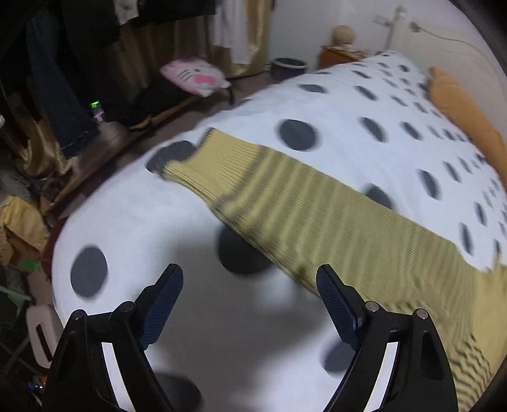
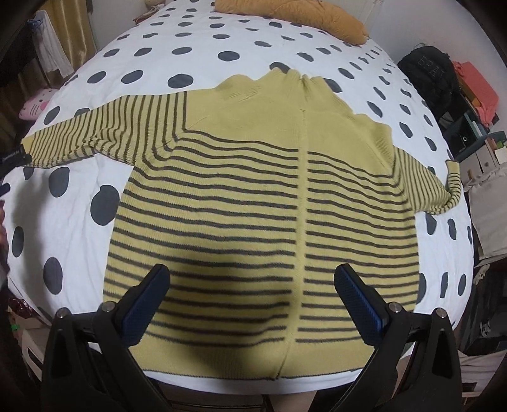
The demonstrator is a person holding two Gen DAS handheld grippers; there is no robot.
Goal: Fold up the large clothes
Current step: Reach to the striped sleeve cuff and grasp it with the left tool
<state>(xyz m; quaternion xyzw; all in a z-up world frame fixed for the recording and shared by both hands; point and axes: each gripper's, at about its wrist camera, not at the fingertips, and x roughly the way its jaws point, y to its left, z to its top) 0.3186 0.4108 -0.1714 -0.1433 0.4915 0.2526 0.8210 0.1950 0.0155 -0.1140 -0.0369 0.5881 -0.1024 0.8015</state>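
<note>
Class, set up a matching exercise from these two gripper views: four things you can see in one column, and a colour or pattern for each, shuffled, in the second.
Things:
1. sweater
2. bedspread
3. pillow
4. plush cat cushion

Descriptions:
A. pink and white
B. plain orange
C. yellow with dark stripes
D. white with dark dots

Pairs: 1-C, 2-D, 3-B, 4-A

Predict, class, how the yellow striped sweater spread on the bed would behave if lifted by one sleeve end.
The sweater is a soft knit lying flat, so it would probably sag and drape limply. Its long sleeve would likely stretch and trail. The ribbed texture should grip, not slip.
</note>
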